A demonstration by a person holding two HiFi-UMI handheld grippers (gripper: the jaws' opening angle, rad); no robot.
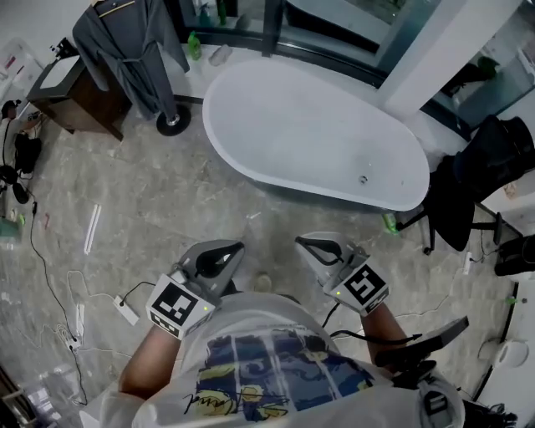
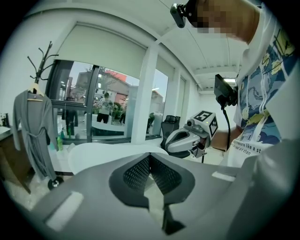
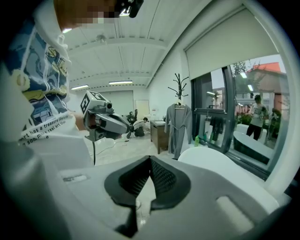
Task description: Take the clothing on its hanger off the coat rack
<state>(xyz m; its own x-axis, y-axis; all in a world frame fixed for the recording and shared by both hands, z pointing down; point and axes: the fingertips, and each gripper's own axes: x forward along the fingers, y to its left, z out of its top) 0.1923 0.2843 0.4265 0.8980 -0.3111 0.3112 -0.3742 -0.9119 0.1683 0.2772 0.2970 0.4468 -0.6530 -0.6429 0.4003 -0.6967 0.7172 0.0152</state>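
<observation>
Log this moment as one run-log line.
phase: before approach | left gripper: shut, empty | right gripper: shut, empty | robe: on hanger on coat rack, untouched

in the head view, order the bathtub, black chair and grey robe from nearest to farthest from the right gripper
From the right gripper:
1. bathtub, straight ahead of it.
2. black chair, off to the right.
3. grey robe, hanging at the far upper left.

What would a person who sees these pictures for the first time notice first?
The big white bathtub fills the head view's middle. A grey robe hangs on the coat rack at upper left. Below, the left hand-held gripper and right hand-held gripper are shut, empty.
</observation>
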